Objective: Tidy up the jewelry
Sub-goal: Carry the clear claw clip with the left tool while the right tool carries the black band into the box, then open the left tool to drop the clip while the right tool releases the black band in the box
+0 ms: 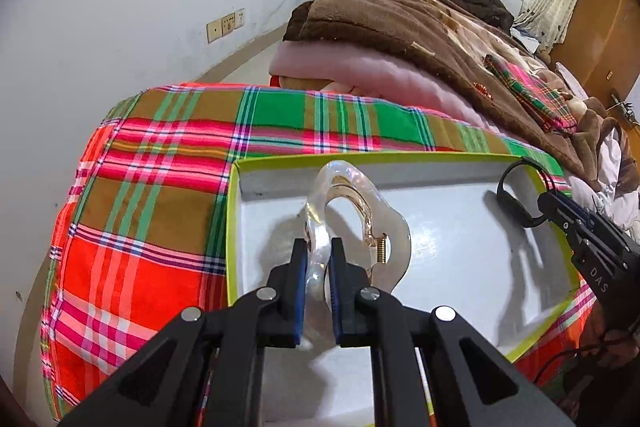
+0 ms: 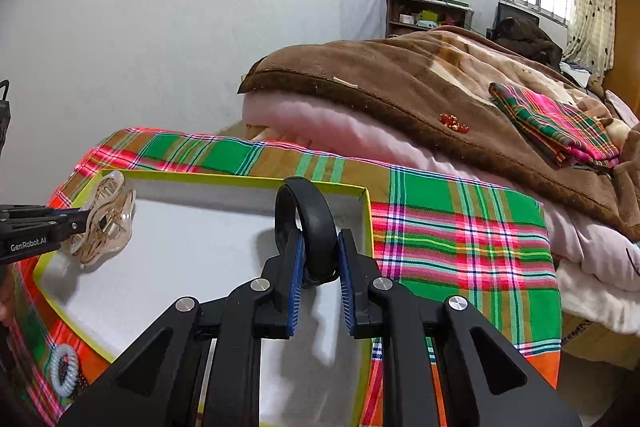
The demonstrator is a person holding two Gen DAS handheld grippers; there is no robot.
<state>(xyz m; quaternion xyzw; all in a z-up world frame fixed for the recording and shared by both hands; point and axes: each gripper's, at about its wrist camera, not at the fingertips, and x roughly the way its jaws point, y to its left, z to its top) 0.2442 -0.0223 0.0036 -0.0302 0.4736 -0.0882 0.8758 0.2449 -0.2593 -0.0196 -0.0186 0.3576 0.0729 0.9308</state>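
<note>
The left gripper (image 1: 318, 259) is closed narrow on a transparent hair claw clip (image 1: 352, 223), with its blue pads pressing the clear plastic from both sides. The clip has a small golden spring (image 1: 382, 247) and it is held above the white bottom of a shallow box with a yellow-green rim (image 1: 360, 158), toward the left part of the box. From the right wrist view the same clip (image 2: 106, 223) shows near the far left corner of the box (image 2: 192, 177).

The right gripper (image 2: 320, 259) is also closed – it holds a black ring-shaped band (image 2: 316, 223) upright between its pads, near the right wall of the box. In the left wrist view this band (image 1: 516, 195) is over the far right corner.

The box lies on a plaid cloth (image 1: 160, 195) in red, green and brown. A pale blue spiral hair tie (image 2: 64, 371) lies on the cloth just outside the near left side of the box. Behind the cloth there is a brown blanket (image 2: 400, 83) over pink bedding (image 2: 320, 123).
</note>
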